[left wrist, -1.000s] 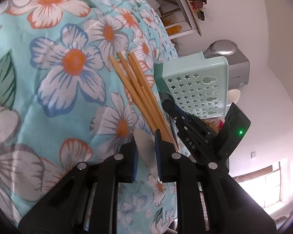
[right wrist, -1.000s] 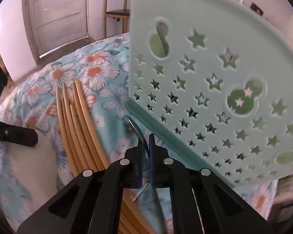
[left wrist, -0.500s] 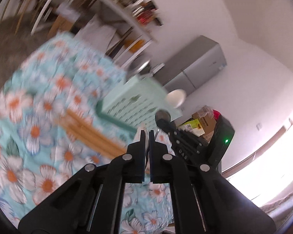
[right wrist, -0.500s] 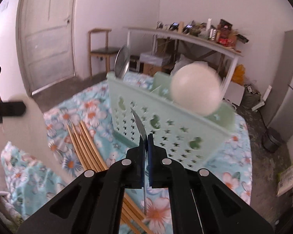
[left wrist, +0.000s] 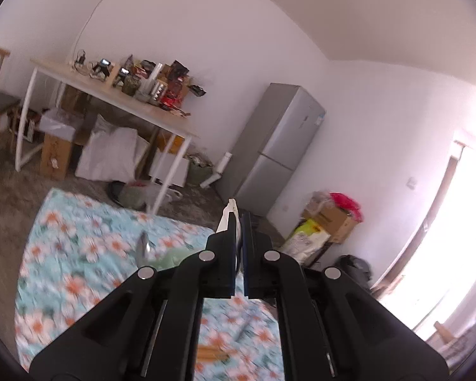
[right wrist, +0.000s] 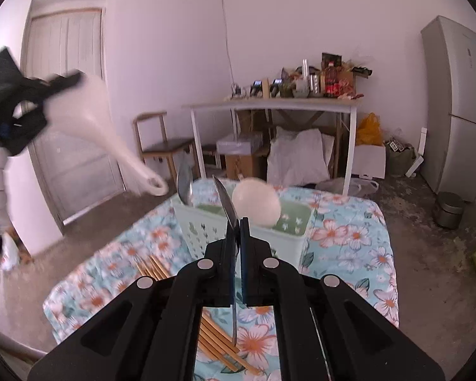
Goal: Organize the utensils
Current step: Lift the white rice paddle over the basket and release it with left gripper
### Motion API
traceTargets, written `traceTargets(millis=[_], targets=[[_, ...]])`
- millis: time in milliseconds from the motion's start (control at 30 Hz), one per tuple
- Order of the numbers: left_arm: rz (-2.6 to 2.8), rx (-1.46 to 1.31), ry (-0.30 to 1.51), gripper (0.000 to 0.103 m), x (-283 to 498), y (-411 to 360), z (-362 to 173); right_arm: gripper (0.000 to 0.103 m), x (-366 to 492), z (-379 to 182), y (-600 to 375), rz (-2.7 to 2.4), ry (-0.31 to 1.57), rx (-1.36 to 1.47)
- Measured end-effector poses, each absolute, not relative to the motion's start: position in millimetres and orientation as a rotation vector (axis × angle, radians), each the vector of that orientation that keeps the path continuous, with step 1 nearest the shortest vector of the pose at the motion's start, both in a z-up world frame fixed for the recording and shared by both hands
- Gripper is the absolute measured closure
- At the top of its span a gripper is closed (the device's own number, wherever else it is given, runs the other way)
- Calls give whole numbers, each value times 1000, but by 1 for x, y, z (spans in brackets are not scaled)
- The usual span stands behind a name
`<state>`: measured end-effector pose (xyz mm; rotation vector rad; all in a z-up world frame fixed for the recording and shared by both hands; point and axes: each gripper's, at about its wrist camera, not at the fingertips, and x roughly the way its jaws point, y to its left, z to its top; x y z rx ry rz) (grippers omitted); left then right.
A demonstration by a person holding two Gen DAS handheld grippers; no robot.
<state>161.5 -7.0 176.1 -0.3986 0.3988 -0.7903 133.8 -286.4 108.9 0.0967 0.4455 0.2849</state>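
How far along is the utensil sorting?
Done: a metal spoon and a white ladle stand in the green caddy. In hand: the right tool is shut on a second metal spoon; the left tool grips a white plastic spoon. Left: both spoons, plus the chopsticks on the floral cloth.

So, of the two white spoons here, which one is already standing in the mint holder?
The round-bowled white spoon, standing bowl up in the mint holder; the other white spoon is off the table in the left gripper's jaws.

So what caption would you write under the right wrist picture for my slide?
Right gripper holds a metal spoon above the mint utensil basket; left gripper lifts a white spoon.
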Motion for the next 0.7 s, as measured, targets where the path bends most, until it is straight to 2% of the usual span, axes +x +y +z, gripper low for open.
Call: traceTargets(millis=[133, 433, 500, 533, 567, 700], targets=[[-733, -344, 430, 101, 192, -29, 174, 100, 126, 119, -298, 274, 408, 121], [-641, -312, 574, 100, 256, -59, 131, 100, 122, 136, -328, 280, 354, 199], [-630, -347, 590, 94, 263, -56, 122, 100, 126, 139, -337, 297, 342, 228], [-627, -370, 599, 85, 266, -53, 119, 100, 130, 141, -340, 310, 333, 242], [-620, -389, 602, 81, 267, -51, 116, 100, 133, 143, -344, 321, 324, 253], [-611, -390, 575, 79, 262, -47, 117, 100, 148, 150, -352, 344, 292, 283]])
